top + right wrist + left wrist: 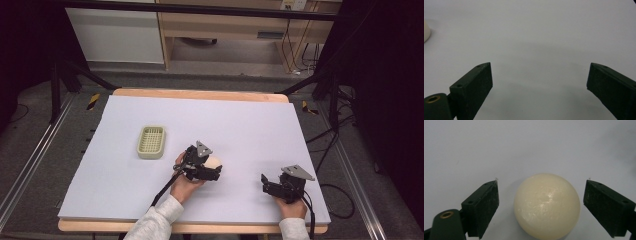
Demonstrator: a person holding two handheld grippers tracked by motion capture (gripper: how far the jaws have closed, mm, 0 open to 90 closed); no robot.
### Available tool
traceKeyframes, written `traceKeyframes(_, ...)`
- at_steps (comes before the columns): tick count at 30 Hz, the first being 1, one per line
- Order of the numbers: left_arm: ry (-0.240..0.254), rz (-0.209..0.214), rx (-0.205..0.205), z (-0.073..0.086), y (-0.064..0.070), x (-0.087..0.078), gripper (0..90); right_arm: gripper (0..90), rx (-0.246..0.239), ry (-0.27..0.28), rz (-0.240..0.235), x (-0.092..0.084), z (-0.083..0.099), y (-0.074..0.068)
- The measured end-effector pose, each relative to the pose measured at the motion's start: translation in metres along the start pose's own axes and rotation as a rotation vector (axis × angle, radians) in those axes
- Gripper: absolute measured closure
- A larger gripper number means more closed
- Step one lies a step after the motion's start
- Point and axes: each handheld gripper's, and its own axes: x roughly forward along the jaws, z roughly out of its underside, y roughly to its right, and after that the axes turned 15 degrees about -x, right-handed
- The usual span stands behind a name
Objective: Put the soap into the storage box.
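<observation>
A cream, rounded soap-like lump [547,206] lies on the pale mat, between the jaws of my left gripper [541,202]. The jaws stand wide on both sides of it and touch neither side. From above, the same lump [214,162] peeks out beside the left gripper [211,172] near the middle of the mat. A pale green slotted dish [151,142] sits to the left and a little farther back. My right gripper [267,184] rests open near the front right, nothing between its jaws [540,82]. The lump's edge [426,31] shows at the left of the right gripper view.
The lavender mat [240,125] covers a wooden table [200,94] whose edge shows at the back and front. Dark frame legs and cables stand on the floor at both sides. Cables trail from both grippers toward the front edge.
</observation>
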Motion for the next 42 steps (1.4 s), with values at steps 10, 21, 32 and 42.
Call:
traceKeyframes(10, -0.027, 0.009, 0.006, 0.001, 0.000, 0.006, 14.0, 6.8, -0.003, -0.001, 0.001, 0.000, 0.000, 0.000)
traceKeyframes(21, -0.047, -0.009, 0.030, 0.005, 0.003, 0.012, 16.9, 6.8, -0.001, -0.001, 0.000, 0.000, 0.000, 0.000)
traceKeyframes(32, -0.075, -0.005, 0.037, 0.008, 0.003, 0.020, 21.5, 6.8, -0.001, 0.000, -0.001, 0.000, 0.000, 0.000)
traceKeyframes(42, -0.089, -0.014, 0.034, 0.010, 0.003, 0.024, 23.3, 6.8, 0.002, 0.000, -0.003, 0.000, 0.000, 0.000)
